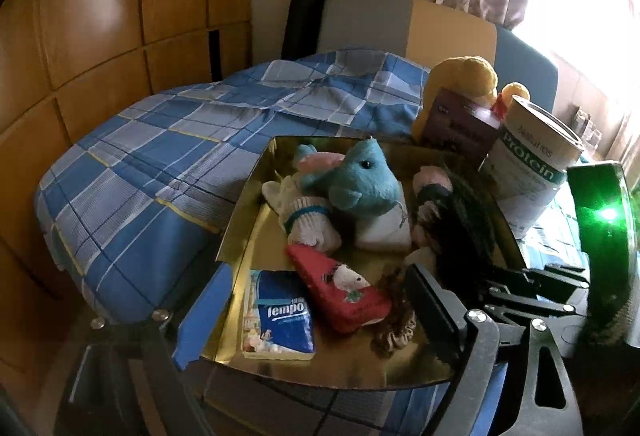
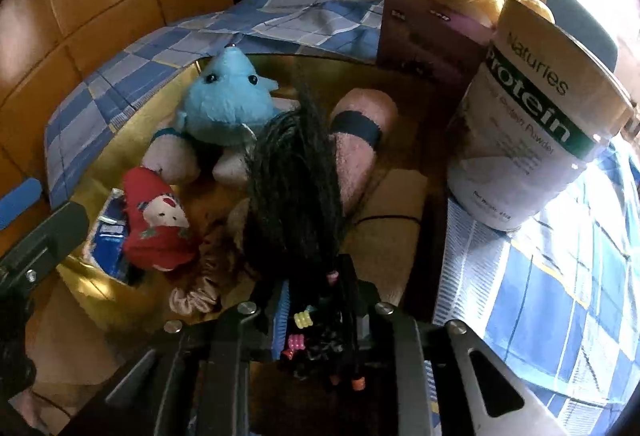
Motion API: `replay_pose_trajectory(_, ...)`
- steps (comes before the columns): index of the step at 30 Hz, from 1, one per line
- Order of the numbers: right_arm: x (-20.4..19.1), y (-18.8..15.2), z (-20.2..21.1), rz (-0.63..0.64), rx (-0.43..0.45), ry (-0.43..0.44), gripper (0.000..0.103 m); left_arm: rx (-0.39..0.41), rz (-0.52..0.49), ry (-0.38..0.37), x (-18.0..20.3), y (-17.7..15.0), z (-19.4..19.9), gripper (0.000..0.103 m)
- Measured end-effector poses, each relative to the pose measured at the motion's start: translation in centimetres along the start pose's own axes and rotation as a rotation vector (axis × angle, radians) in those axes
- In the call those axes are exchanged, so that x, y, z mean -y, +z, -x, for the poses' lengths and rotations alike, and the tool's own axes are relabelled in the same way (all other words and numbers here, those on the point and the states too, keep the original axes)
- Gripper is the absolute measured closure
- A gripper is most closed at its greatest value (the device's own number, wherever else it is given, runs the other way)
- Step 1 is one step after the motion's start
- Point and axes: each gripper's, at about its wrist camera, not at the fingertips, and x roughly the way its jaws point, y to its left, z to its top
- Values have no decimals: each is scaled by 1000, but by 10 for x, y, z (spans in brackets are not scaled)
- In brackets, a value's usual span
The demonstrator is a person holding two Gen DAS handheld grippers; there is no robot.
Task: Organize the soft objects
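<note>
A gold tray on the bed holds a blue plush animal, white socks with a teal band, a red sock with a white figure, a Tempo tissue pack and a brown scrunchie. My left gripper stands open, wide, over the tray's near end, gripping nothing. In the right wrist view my right gripper is shut on the beaded end of a bundle of black braids. The braids drape over a pink sock beside the blue plush animal.
A tall protein powder can and a purple box stand at the tray's right, with a yellow plush toy behind them. A blue plaid cover lies over the bed. Wooden wall panels rise at the left.
</note>
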Motion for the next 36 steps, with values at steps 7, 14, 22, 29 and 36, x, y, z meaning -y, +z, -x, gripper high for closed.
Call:
replay_pose_trajectory(7, 9, -9, 19, -46, 70, 43, 61, 15, -1, 9, 3, 2, 3, 2)
replay_pose_trajectory(14, 15, -19, 54, -112, 198, 23, 38, 39, 1, 1, 10, 4, 14, 0)
replay_pose_trajectory(22, 19, -28, 73, -154, 262, -73, 38, 64, -19, 30, 23, 3, 26, 0)
replay_pose_trajectory(29, 20, -34, 75, -152, 272, -108, 38, 64, -24, 47, 26, 2, 29, 0)
replay_pose_trajectory(36, 18, -34, 76, -149, 277, -115, 38, 69, -20, 39, 26, 1, 32, 0)
